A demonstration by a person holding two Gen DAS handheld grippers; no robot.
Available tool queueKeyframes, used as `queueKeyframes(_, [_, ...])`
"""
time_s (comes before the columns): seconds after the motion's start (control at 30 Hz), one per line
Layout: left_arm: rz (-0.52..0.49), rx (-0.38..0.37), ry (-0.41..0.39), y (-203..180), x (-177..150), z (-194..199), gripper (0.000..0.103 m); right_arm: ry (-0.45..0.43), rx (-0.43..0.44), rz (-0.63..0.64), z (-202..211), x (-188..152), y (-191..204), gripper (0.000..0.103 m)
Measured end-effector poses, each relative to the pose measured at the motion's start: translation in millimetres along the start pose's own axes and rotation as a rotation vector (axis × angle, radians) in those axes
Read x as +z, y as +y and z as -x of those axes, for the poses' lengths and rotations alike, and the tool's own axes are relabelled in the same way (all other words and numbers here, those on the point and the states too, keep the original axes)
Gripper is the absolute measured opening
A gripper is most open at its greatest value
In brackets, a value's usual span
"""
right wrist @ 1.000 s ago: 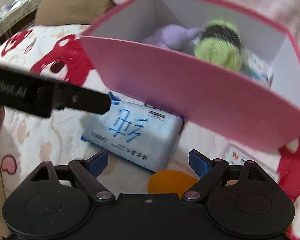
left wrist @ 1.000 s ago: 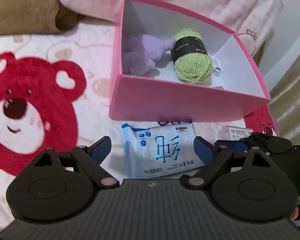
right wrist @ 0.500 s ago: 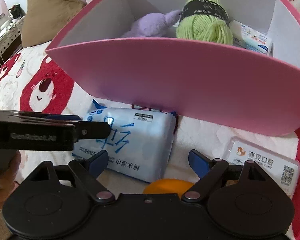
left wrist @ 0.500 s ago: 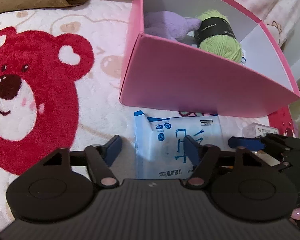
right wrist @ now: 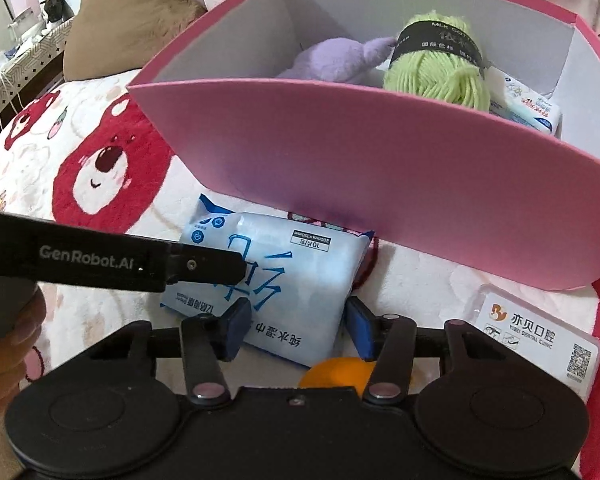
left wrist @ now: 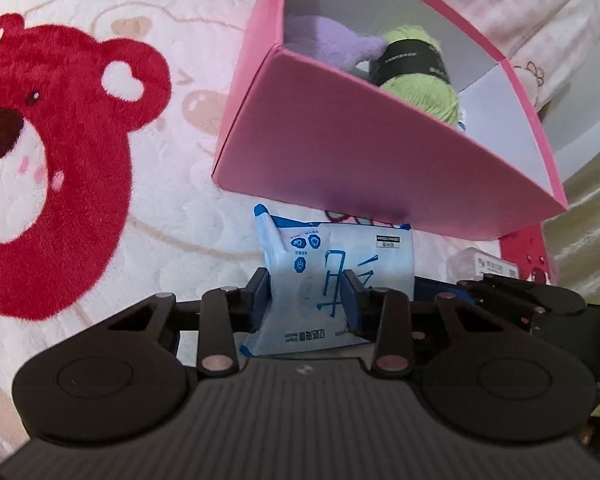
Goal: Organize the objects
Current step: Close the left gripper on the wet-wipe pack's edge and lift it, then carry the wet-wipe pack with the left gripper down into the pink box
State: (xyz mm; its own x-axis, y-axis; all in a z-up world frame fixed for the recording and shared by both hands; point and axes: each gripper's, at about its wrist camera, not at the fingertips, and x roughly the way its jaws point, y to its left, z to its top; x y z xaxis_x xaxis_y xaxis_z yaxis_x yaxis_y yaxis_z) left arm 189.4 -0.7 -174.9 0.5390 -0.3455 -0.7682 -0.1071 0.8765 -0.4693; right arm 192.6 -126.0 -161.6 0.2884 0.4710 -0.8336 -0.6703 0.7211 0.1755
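As both grippers close in from wide, the left gripper (left wrist: 306, 294) now pinches the blue wipes pack (left wrist: 332, 280), while the right gripper (right wrist: 296, 326) narrows around its near end. The pack lies on the bear blanket (left wrist: 100, 160), just before the pink box (left wrist: 340, 140), ready to lift in.
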Motion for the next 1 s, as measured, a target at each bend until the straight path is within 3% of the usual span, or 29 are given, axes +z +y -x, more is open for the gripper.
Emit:
queueKeyframes(0.37, [-0.089,-0.073,-0.042,-24,-4,64,0.037,-0.042,-0.003,-0.072,55,1,20,0.066])
queueKeyframes(0.73, [-0.165,-0.126,-0.164,-63,11,145,0.036,-0.256,-0.039,-0.101,138,9,42,0.066])
queueKeyframes(1.0, [-0.206,-0.101,-0.226,-88,60,178,0.036,-0.373,-0.044,-0.040,175,53,46,0.060])
